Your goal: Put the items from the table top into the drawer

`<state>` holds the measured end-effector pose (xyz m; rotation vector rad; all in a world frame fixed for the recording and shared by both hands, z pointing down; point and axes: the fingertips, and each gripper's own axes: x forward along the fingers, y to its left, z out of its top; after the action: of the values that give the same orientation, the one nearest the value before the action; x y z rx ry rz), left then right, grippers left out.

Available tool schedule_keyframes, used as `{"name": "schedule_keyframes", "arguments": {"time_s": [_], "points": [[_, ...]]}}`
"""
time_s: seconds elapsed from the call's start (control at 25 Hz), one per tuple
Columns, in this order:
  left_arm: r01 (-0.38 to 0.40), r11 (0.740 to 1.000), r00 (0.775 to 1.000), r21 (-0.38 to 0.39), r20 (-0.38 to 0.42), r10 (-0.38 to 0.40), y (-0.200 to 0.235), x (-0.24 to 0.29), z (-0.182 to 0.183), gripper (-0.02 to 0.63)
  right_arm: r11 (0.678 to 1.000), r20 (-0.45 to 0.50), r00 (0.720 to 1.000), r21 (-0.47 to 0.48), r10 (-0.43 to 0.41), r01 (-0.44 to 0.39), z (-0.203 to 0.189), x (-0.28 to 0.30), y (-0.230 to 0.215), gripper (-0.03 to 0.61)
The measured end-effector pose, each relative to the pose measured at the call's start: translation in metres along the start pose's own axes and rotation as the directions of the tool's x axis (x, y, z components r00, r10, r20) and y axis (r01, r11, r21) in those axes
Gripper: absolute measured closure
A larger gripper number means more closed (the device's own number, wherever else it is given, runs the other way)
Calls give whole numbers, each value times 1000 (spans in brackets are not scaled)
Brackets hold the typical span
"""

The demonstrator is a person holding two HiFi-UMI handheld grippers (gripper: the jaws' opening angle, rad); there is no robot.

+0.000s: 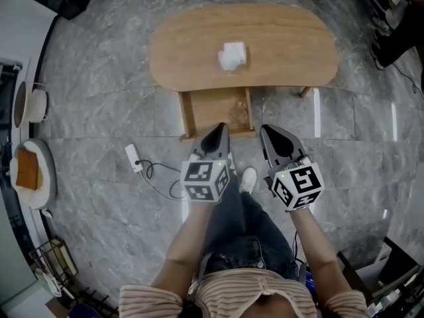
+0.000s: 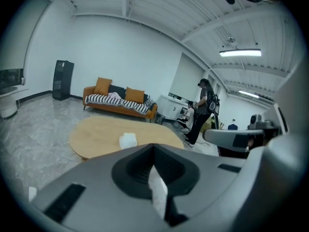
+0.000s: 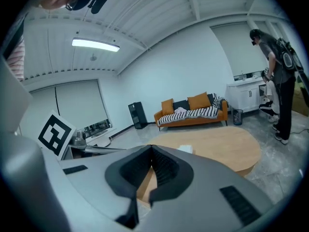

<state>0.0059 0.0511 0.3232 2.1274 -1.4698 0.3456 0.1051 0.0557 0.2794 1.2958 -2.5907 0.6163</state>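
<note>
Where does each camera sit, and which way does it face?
Head view: on the person's head, looking down at the table, drawer, forearms, legs, left tool and right tool.
Left gripper view: on the left tool, facing across the table toward a sofa; own jaws show.
Right gripper view: on the right tool, facing likewise; own jaws show.
Shared by all: table and white item.

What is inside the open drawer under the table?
The drawer shows a bare wooden bottom and something clear at its right side, too small to name. The table covers its back part.
</note>
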Motion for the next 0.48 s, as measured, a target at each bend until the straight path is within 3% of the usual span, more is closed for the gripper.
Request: {"name": "schedule_keyframes", "arguments": {"time_s": [0.48], "points": [[21, 999, 989, 33, 142, -26, -31, -57, 59, 600, 996, 109, 992, -78, 59, -51, 56, -43, 23, 571]]}}
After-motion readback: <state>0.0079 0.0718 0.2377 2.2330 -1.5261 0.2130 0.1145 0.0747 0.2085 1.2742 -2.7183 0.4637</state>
